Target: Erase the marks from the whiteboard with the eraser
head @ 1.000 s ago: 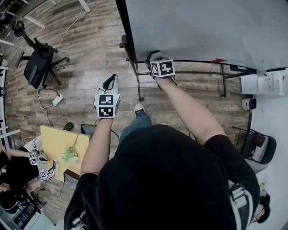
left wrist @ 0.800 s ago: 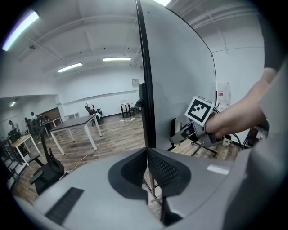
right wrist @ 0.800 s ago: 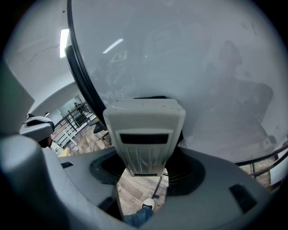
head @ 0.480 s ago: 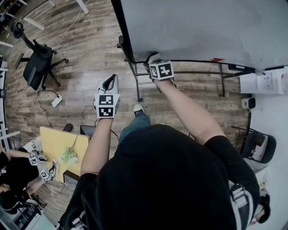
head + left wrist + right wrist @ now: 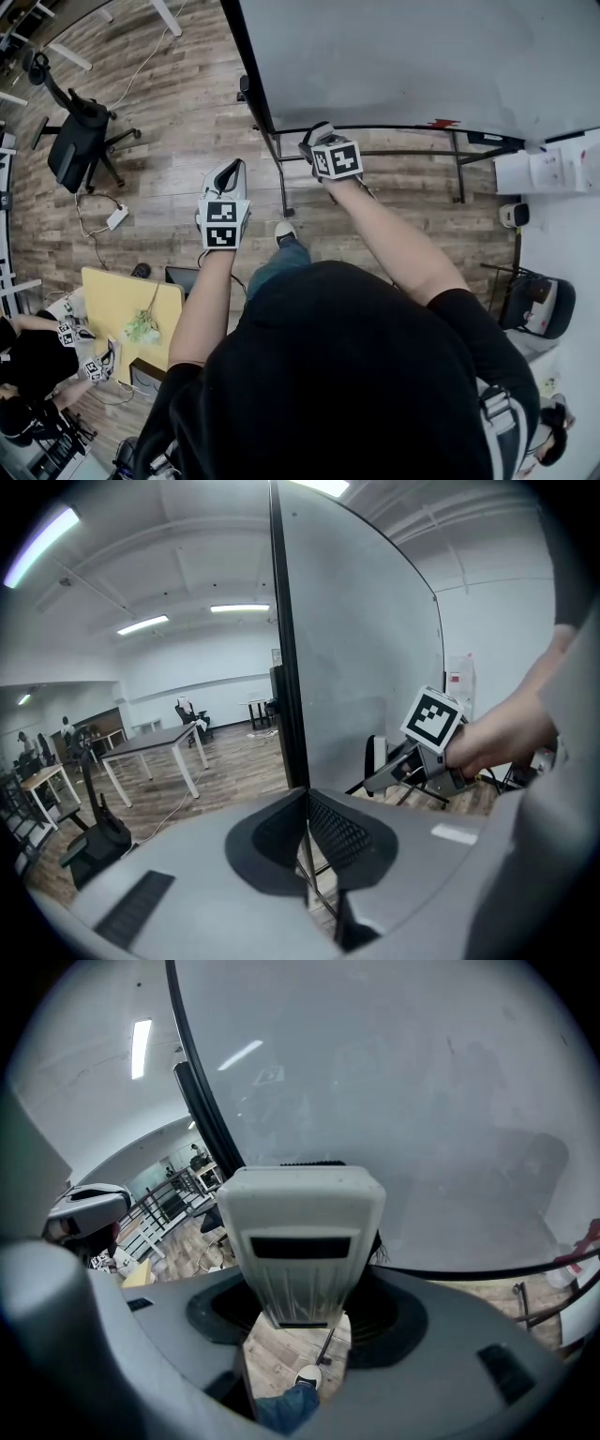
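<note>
The person wears a black short-sleeved top (image 5: 356,375), blue jeans (image 5: 281,260) and a white shoe (image 5: 284,230); the pale grey left gripper (image 5: 229,173) and right gripper (image 5: 317,136) each bear a cube (image 5: 223,223) of black-and-white square markers.

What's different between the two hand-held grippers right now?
The right gripper is clamped on a white eraser; the left gripper is shut on nothing. The right gripper is up at the whiteboard's lower edge; the left gripper hangs off to the board's side. Both carry a marker cube.

Eraser (image 5: 302,1241) in tool (image 5: 302,1309), before whiteboard (image 5: 431,1101)
</note>
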Available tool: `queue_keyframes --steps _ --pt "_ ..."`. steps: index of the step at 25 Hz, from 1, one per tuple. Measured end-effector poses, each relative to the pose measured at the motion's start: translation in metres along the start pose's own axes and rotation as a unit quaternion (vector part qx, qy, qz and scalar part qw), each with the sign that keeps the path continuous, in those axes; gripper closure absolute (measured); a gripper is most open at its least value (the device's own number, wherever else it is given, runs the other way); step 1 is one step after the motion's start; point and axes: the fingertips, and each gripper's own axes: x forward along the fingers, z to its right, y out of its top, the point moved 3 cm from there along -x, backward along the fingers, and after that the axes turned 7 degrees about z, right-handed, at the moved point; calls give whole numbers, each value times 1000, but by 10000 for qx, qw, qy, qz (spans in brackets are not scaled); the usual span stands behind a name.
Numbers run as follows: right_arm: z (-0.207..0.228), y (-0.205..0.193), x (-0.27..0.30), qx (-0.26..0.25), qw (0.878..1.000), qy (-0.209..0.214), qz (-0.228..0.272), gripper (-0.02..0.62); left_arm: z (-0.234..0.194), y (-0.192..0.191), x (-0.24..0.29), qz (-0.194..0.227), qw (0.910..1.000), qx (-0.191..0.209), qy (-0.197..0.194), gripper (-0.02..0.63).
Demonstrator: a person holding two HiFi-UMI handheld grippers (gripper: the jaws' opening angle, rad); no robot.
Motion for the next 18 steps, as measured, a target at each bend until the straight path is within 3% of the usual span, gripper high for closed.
queue_keyframes --steps 18 --pt "2 31 -121 -19 9962 137 863 347 53 32 -29 338 9992 187 -95 592"
